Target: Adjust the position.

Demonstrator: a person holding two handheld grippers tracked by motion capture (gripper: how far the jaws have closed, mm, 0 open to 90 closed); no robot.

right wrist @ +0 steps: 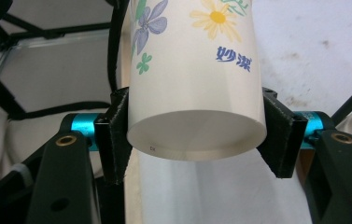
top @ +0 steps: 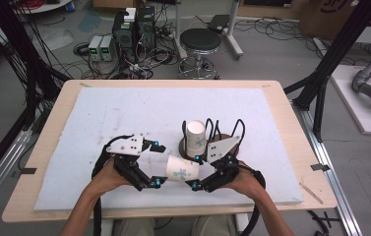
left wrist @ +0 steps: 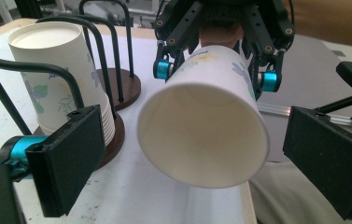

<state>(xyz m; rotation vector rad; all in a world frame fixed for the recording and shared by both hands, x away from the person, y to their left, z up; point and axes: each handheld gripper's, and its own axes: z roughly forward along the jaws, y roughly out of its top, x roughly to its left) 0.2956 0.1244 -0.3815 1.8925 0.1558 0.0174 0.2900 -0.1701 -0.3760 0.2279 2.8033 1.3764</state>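
Paper cup (top: 182, 170) is held on its side above the near pad, long axis left-right, mouth toward the left gripper (top: 157, 164), whose jaws are spread just beside the rim. Base is clamped by the right gripper (top: 197, 171). Cup stack (top: 196, 138) in wire rack (top: 232, 132) is seen just beyond.

Right tool (top: 196, 172) clamped, left tool (top: 159, 164) agape

R gripper (top: 196, 171) holds cup (top: 182, 169) sideways.
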